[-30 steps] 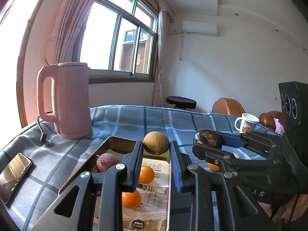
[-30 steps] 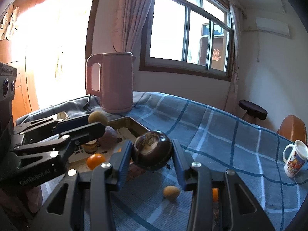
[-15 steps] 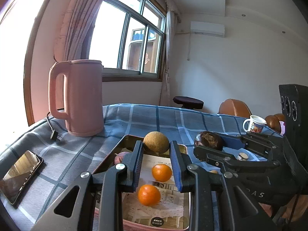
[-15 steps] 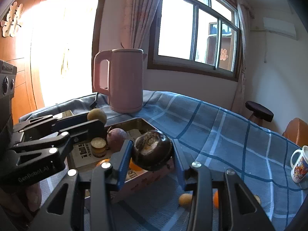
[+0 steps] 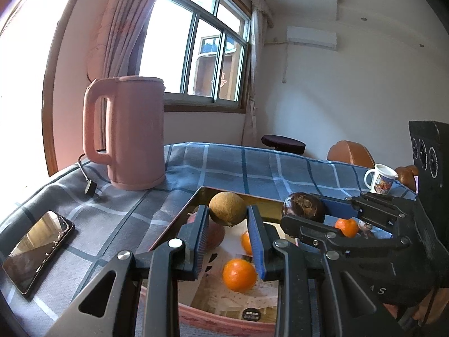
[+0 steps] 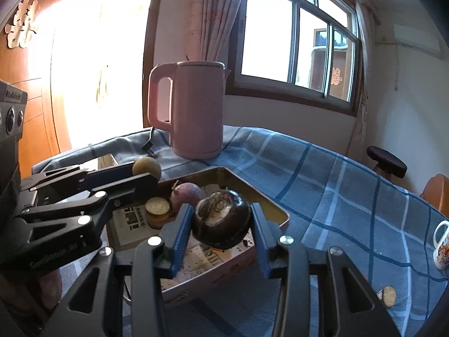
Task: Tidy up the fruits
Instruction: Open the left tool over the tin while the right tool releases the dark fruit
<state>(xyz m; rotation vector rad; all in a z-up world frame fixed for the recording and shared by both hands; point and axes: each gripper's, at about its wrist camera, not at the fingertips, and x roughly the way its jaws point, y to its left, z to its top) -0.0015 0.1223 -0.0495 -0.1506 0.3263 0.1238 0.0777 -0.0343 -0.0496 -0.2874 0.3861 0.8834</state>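
My left gripper [image 5: 228, 224] is shut on a round tan fruit [image 5: 227, 208] and holds it above the rectangular tray [image 5: 179, 216]. My right gripper [image 6: 221, 229] is shut on a dark purple-brown round fruit [image 6: 221, 219] and holds it above the same tray [image 6: 269, 205]. In the tray lie two oranges [image 5: 239, 274], a reddish-purple fruit [image 6: 186, 196] and a cut yellow fruit [image 6: 157, 206]. In the left wrist view the right gripper [image 5: 306, 219] shows with its dark fruit [image 5: 303, 207]. In the right wrist view the left gripper [image 6: 140, 175] shows with the tan fruit [image 6: 146, 167].
A pink electric kettle [image 5: 126, 132] stands on the blue checked tablecloth behind the tray, its cord beside it. A phone [image 5: 36, 250] lies at the left. A white mug [image 5: 380, 178] stands at the right. An orange [image 5: 346, 227] and a small yellow fruit [image 6: 388, 295] lie on the cloth.
Both grippers have moved forward and left with their fruits and now hang over the tray. The kettle looms larger and closer.
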